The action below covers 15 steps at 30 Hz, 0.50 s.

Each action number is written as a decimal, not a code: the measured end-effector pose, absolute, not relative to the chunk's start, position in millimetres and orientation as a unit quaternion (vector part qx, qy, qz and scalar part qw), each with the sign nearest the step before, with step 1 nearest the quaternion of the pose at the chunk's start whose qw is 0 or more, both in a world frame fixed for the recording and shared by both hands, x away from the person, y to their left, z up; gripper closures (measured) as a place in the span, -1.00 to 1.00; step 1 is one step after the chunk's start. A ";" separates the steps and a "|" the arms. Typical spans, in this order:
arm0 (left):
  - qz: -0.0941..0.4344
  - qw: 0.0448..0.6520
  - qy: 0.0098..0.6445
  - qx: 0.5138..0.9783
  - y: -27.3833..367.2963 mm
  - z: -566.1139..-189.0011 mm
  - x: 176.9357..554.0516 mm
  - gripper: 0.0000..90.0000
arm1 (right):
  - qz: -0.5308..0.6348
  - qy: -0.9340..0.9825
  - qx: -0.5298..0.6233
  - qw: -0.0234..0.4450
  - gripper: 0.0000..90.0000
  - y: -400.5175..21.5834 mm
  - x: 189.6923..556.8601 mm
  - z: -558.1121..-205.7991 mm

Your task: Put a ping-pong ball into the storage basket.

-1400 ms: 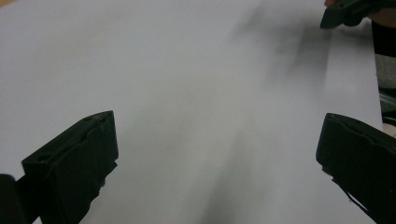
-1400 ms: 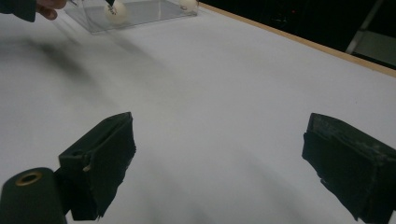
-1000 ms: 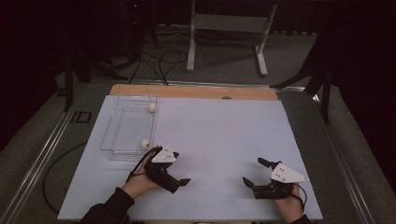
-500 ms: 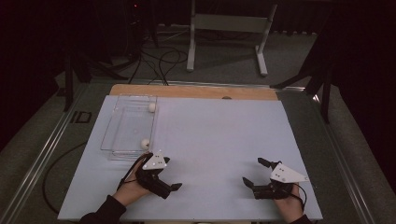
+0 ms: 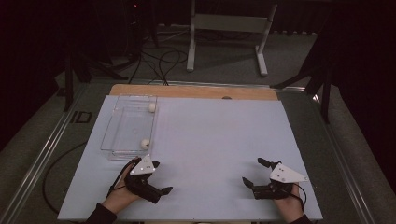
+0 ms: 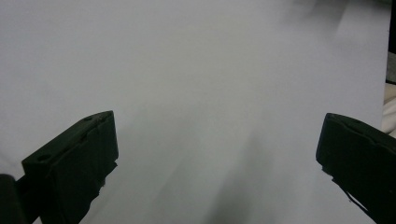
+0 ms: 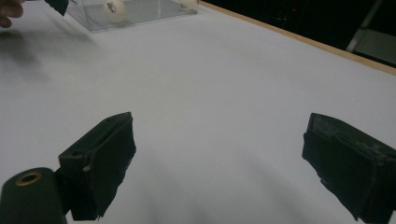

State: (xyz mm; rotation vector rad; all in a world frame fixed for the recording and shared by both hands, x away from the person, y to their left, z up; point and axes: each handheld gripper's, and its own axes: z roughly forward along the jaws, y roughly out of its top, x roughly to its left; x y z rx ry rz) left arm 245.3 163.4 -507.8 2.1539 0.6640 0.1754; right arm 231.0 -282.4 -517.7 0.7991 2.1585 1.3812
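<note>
Clear tray point(image 5: 128, 128): it sits on the table point(image 5: 210, 140) toward the far left, and all positions below are taken from it. Contents: two white balls. One ball point(image 5: 152, 107) rests in the tray's far right corner; the other ball point(image 5: 145, 143) lies at its near right edge, against the wall. In the right gripper view both balls point(image 7: 114, 9) sit within the transparent walls. Nothing else is seen inside.

Left gripper point(image 5: 159, 179): just in front of the tray's near edge, jaws spread wide, holding nothing. Right gripper point(image 5: 254, 173): well to the right of the tray, jaws likewise apart and empty.

Assessment: the work appears to concern the balls and tray, and neither gripper is engaged. For a sound pick, the left gripper should enter from above, clear the tray wall, straddle the near ball squarely, and close gently, since a round ball will likely roll off if pinched off-centre.
</note>
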 end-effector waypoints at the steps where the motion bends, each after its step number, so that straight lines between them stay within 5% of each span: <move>1: 0.074 0.424 0.269 0.862 164.7 -508.1 244.4 -0.99 | 0.501 0.783 0.290 0.227 -0.79 -282.5 231.0 -517.7; 15: 0.092 0.450 0.303 0.835 181.2 -511.3 239.9 -0.99 | 0.500 0.785 0.288 0.226 -0.79 -282.2 231.1 -517.9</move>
